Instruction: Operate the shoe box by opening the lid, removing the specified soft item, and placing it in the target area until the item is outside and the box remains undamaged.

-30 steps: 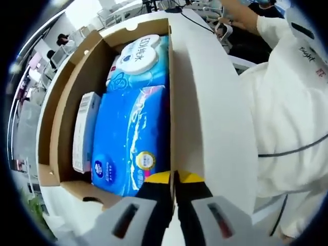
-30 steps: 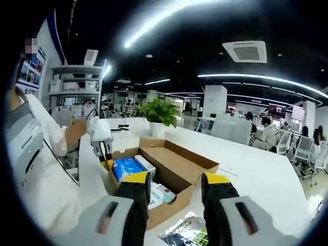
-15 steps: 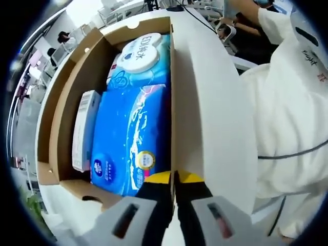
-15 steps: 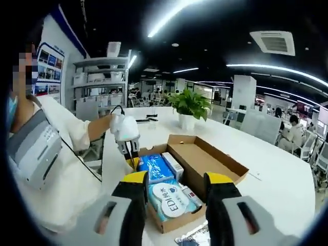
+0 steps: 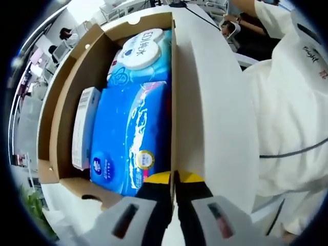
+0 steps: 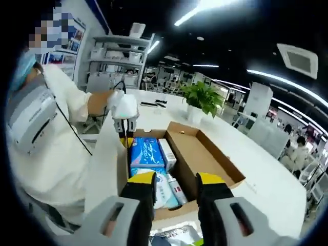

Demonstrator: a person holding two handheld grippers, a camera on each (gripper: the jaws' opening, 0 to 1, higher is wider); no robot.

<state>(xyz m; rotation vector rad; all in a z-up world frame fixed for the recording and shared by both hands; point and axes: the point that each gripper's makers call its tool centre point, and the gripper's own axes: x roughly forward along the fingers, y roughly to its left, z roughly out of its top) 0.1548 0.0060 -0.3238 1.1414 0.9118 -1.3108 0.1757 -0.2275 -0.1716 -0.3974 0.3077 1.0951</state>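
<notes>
The brown shoe box [image 5: 64, 102] stands open. Inside lie a blue soft tissue pack [image 5: 130, 138], a light-blue wet-wipes pack [image 5: 141, 51] with a round white cap, and a small white carton [image 5: 84, 128]. My left gripper [image 5: 174, 178] is shut on the edge of the raised lid [image 5: 215, 113], whose white outer face is on the right. In the right gripper view the box [image 6: 205, 154] lies below my open right gripper [image 6: 177, 184], which hovers near its close end with nothing between its jaws. There the left gripper [image 6: 124, 134] holds the lid [image 6: 105, 154] upright beside the blue pack [image 6: 146, 151].
The box rests on a long white table [image 6: 266, 179]. A potted plant [image 6: 205, 100] stands at the table's far end. A printed packet [image 6: 174, 237] lies on the table just below the right jaws. A person in white [image 6: 46, 143] stands at the left, next to the lid.
The right gripper's view has swung down and closer over the box, so its contents show more fully. The left gripper keeps its hold on the lid, hardly moved.
</notes>
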